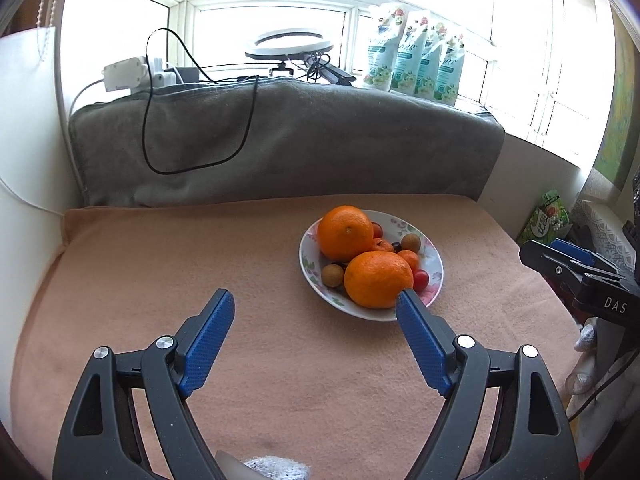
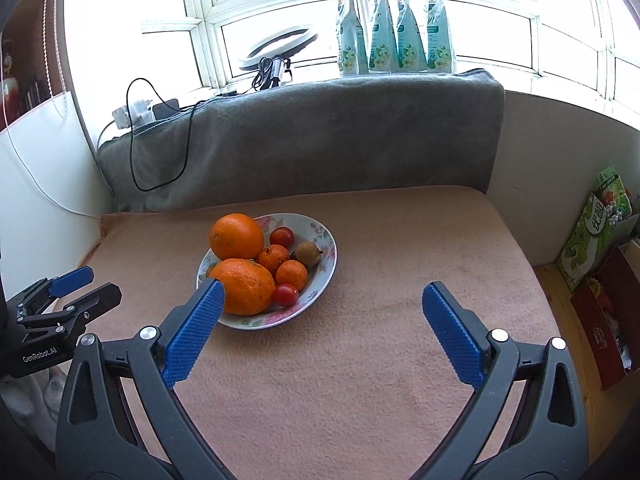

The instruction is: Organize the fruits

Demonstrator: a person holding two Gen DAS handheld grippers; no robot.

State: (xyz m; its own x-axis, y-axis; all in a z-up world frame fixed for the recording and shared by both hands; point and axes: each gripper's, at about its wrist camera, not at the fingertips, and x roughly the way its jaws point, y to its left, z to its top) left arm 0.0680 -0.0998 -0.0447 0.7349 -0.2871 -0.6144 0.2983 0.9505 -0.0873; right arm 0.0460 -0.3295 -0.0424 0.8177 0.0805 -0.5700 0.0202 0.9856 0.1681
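A white floral plate (image 1: 434, 258) (image 2: 326, 258) sits on the peach blanket and holds two large oranges (image 1: 345, 233) (image 2: 237, 236), small mandarins (image 2: 292, 274), cherry tomatoes (image 2: 285, 294) and brown longans (image 2: 308, 253). My left gripper (image 1: 316, 298) hovers open in front of the plate with nothing between its blue pads; its right pad overlaps the near orange (image 1: 378, 279) in the picture. My right gripper (image 2: 324, 292) stands wide open, empty, just right of and before the plate. Each gripper shows at the edge of the other's view.
A grey cushion (image 1: 280, 140) (image 2: 320, 136) backs the blanket, with a black cable hanging over it. On the sill stand several floral pouches (image 2: 394, 26), a ring light (image 1: 289, 44) and a power strip (image 1: 124, 74). Boxes (image 2: 596, 236) crowd the right side.
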